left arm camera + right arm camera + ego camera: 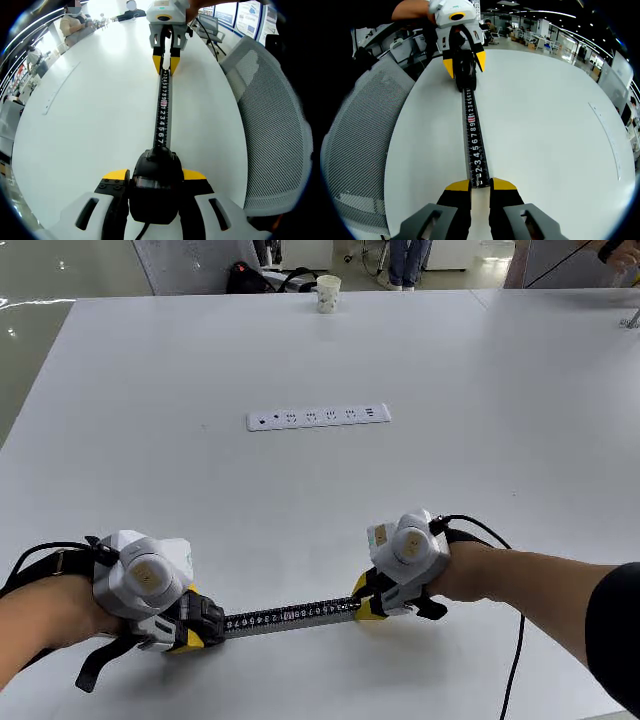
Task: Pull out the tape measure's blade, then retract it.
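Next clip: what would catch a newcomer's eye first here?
The tape measure's blade is stretched out between the two tools, near the front edge of the white table. The left tool clamps the black case, and the right tool pinches the blade's tip. Farther back lie a white power strip and a paper cup.

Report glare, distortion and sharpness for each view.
Head view: even light, undistorted, faint shadows under the left tool and right tool on the table. Left gripper view: fisheye bends the table edge, glare whitens its far end, blade numerals sharp. Right gripper view: same curvature, numerals legible.
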The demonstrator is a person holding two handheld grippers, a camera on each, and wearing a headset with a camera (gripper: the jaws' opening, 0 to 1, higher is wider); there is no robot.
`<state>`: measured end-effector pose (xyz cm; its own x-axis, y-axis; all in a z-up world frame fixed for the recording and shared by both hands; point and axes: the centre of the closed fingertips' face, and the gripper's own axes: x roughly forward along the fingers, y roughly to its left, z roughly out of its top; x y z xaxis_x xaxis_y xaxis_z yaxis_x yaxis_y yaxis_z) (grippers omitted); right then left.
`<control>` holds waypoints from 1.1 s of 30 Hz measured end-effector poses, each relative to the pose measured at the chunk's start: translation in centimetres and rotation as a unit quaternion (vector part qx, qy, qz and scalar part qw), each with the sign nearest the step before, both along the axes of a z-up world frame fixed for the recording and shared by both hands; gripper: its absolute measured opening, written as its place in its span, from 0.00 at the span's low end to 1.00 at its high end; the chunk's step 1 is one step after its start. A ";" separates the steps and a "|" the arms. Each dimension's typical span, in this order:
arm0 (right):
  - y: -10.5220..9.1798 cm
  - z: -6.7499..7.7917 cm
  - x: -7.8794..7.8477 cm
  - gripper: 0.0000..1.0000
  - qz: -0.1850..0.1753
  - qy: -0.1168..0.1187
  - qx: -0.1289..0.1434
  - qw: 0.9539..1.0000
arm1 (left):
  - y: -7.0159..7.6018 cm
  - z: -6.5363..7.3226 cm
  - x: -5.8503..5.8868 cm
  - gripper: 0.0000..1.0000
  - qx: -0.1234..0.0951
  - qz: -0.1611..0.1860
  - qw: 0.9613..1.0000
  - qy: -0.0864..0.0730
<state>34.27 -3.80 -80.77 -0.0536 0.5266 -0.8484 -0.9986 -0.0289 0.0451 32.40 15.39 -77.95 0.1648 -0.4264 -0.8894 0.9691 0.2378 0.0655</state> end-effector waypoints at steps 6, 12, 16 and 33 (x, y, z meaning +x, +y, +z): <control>-0.3 0.0 0.0 0.09 -0.002 0.000 -0.002 1.000 | 0.0 0.0 0.0 0.33 -0.001 0.000 1.000 0.001; -0.6 0.1 0.1 0.09 -0.004 0.001 -0.003 1.000 | 0.0 0.0 0.0 0.33 -0.001 0.000 1.000 0.001; -0.8 0.0 0.2 0.09 -0.004 0.000 -0.002 1.000 | 0.0 0.0 0.0 0.33 -0.001 0.001 1.000 0.001; -1.7 0.0 0.3 0.09 -0.011 0.001 0.001 1.000 | 0.0 -0.1 0.1 0.33 -0.002 0.003 1.000 0.003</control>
<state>34.54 -5.49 -80.76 -0.0436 0.5288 -0.8476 -0.9989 -0.0063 0.0475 32.47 15.44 -78.02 0.1623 -0.4294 -0.8884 0.9682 0.2430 0.0594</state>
